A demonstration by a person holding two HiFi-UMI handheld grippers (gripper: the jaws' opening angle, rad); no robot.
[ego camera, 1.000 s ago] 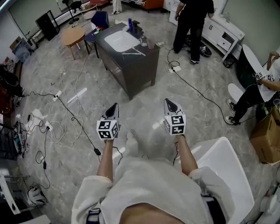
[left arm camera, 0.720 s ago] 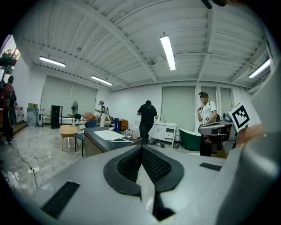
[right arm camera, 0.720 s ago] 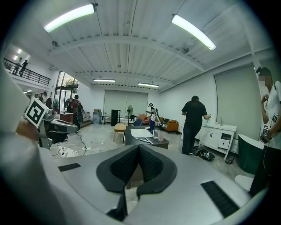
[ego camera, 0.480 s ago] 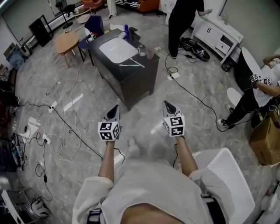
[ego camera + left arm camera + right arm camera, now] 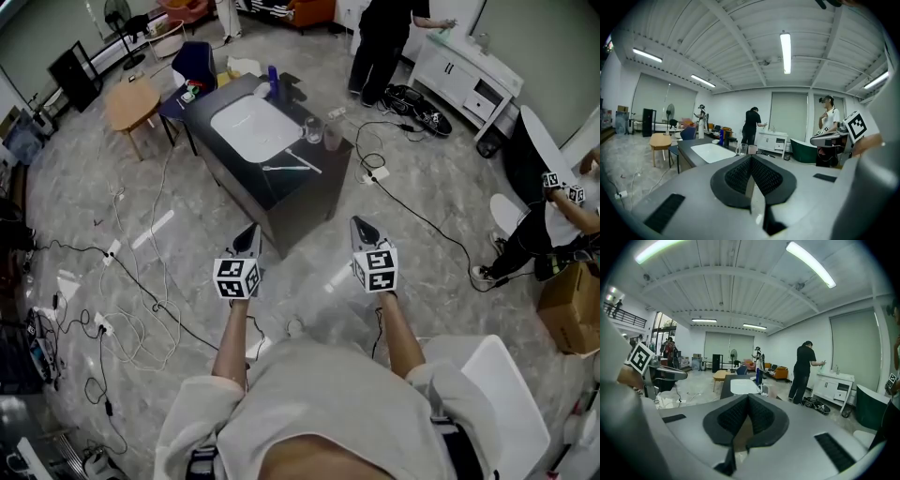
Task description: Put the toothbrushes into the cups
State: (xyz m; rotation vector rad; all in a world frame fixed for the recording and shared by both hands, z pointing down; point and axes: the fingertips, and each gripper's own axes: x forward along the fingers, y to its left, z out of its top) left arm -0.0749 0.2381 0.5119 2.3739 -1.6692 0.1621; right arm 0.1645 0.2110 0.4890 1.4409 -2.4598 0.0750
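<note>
Upper middle of the head view: a dark grey block-shaped cabinet (image 5: 302, 202) with a white rectangular sink basin (image 5: 251, 127) sunk in its top, standing on a pale marbled floor (image 5: 187, 234) strewn with thin cables (image 5: 141, 302). Well apart from both grippers, up-frame of them, with floor between.

Lower middle: left forearm (image 5: 228, 337) and right forearm (image 5: 398, 333) reaching forward side by side out of pale sleeves, roughly parallel. Left gripper (image 5: 248, 231) at centre left, tip aimed up-frame toward the cabinet's near corner. Right gripper (image 5: 360, 223) at centre right, level with it, aimed just right of the cabinet. Both tilted slightly downward. Left jaws pressed together, nothing between the black ribbed pads, plain in the left gripper view. Right jaws likewise pressed together and empty in the right gripper view.

On the cabinet top, right of the basin: a clear glass cup (image 5: 313, 131) and a second, beige cup (image 5: 333, 138) just beside it, both upright near the far right edge.

Nearer the grippers, on the dark top between basin and right edge: two thin white toothbrushes (image 5: 292, 168), lying flat, angled toward each other, outside the cups. Up-frame and left of the right gripper, up-frame and slightly right of the left one. Bristle ends too small to make out.
</note>
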